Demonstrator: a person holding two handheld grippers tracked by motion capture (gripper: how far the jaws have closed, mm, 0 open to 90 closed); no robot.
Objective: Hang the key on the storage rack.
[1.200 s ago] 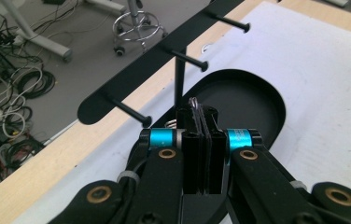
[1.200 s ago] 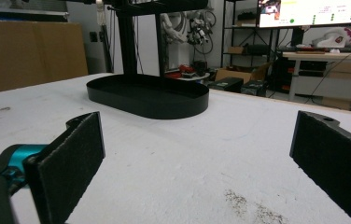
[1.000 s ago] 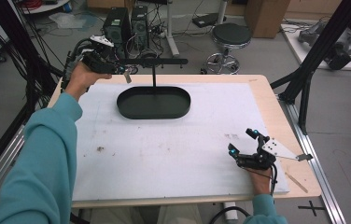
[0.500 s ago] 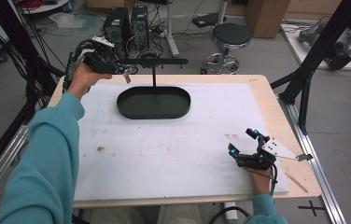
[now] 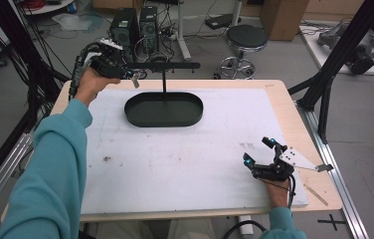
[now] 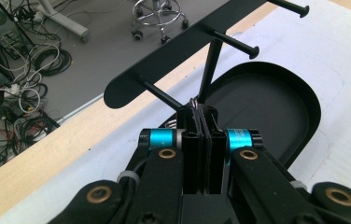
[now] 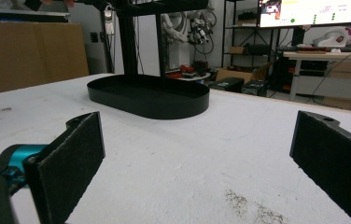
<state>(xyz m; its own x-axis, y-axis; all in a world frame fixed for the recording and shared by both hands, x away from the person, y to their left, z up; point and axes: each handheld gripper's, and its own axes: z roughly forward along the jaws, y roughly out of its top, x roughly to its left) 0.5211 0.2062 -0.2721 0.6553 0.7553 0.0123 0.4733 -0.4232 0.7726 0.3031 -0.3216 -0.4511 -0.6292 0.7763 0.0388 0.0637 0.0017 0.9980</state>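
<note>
Left gripper (image 5: 125, 75), raised at the far left corner of the table (image 5: 284, 107): jaws pressed together on something thin and metallic, wire-like, seen as a small silvery loop (image 6: 193, 103) just above the jaw tips in the left gripper view. Too small to name; possibly a ring or a bit of jewellery. It sits right at the leftmost peg (image 6: 160, 93) of the stand's crossbar (image 5: 162, 65). Whether it is already threaded over the peg, cannot tell.

Handling, as judgement: the item looks very light and slim, probably stiff wire, easily lost or bent if squeezed hard. The pinch at its lower edge leaves the top free to hook over a peg, which seems the sensible hold.

Centre: black stand, a thin upright post (image 5: 164, 84) rising from an oval tray (image 5: 164, 109) with a low rim, matte, apparently metal. Flat crossbar with rounded ends carries several slim pegs with button tips. Tray looks empty. Stand sits on the white sheet (image 5: 175, 164) toward the far edge, left of middle.

Right: right gripper (image 5: 260, 152) low over the near right part of the sheet, jaws wide apart, nothing between the pads (image 7: 73, 156), pointing toward the tray.
</note>
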